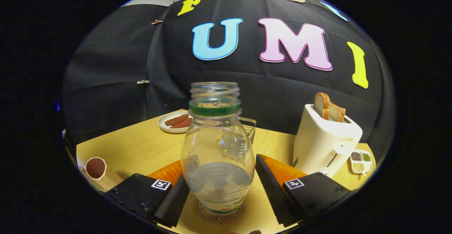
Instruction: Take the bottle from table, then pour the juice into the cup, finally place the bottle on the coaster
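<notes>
Bottle: one, clear plastic, bulbous body, green ring at the neck, threaded mouth with no cap; it stands upright on the coaster.
Bottle contents: a small amount of clear liquid in the lower part; the rest looks empty.
Coaster: one, round and pale with print around its rim, lying flat on the table under the bottle.
Gripper: fingers spread, one at each side of the bottle's lower body; the left finger sits right against the bottle, the right finger stands a little apart, so the bottle is not pinched.
Cup: one, tan with a dark brown inside, to the left beyond the left finger; whether it holds liquid is unclear.
Plate: one, white, behind the bottle to the left, holding reddish-brown pieces.
Wire basket: one, just behind the bottle.
Toaster: one, white, to the right, two bread slices standing in its slot.
Small dish: one, divided, beside the toaster, with dark, green and pale grains.
Table: light wood.
</notes>
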Demonstrator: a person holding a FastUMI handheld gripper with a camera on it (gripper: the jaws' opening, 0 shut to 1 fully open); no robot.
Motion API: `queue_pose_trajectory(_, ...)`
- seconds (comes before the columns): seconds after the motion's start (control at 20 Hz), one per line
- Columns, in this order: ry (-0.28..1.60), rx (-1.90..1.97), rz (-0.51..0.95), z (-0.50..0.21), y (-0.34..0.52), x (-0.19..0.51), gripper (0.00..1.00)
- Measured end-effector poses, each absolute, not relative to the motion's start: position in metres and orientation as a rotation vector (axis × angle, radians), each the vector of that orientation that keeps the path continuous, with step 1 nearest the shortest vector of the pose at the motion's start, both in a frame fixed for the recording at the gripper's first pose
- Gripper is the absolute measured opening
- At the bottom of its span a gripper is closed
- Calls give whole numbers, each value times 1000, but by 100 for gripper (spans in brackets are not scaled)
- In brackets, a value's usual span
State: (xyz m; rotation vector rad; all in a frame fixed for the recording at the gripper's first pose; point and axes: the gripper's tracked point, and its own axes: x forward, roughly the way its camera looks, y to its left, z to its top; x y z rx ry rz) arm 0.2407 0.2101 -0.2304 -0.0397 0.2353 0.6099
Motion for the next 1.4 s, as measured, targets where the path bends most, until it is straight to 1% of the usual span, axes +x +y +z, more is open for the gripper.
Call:
queue_pose_trajectory(0.4, 245, -153, 634, -225, 200, 202, 99)
queue_pose_trajectory(0.7, 236, -167, 551, -203, 158, 171, 98)
queue_pose_trajectory(0.95, 191, -117, 481, -139, 109, 125, 98)
queue_pose_trajectory(1.2, 84, -114, 413, -54, 54, 82, 98)
queue_pose_trajectory(1.4, 17, -98, 376, -9, 13, 40, 98)
